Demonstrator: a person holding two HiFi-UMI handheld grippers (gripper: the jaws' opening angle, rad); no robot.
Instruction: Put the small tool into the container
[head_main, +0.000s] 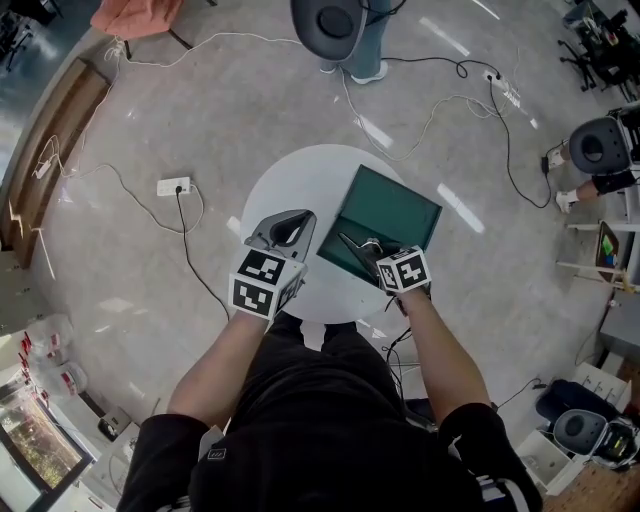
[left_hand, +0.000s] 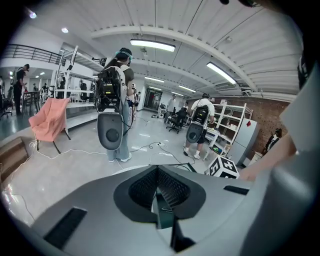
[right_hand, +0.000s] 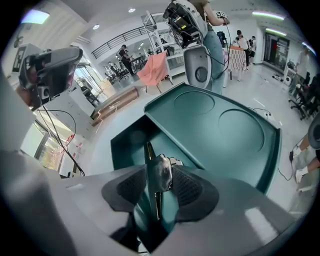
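Container (head_main: 385, 210): dark green, shallow and rectangular, on a round white table (head_main: 300, 175). It lies directly beneath and beyond the right fingers. A sunken well sits nearest the fingertips, and a flatter panel with two round impressions lies further out past them.

Left gripper (head_main: 298, 218): grey, carries a marker cube and is held just to the left of the container. Its own view shows the fingertips (left_hand: 150, 175) pressed together with nothing between them. The table edge and floor lie beyond their tips.

Right gripper (right_hand: 159, 175): grey, carries a marker cube and is angled steeply down over the near corner of the container. Its fingers (right_hand: 190, 187) are spread, with the ribbed pads standing apart.

Small tool (right_hand: 161, 172): metal, with a rounded silver head and a thin dark blade. It stands in the gap between the right fingers, close against the left-hand pad. Green shows between it and the other pad. Its blade runs out past the fingertips, over the sunken well.
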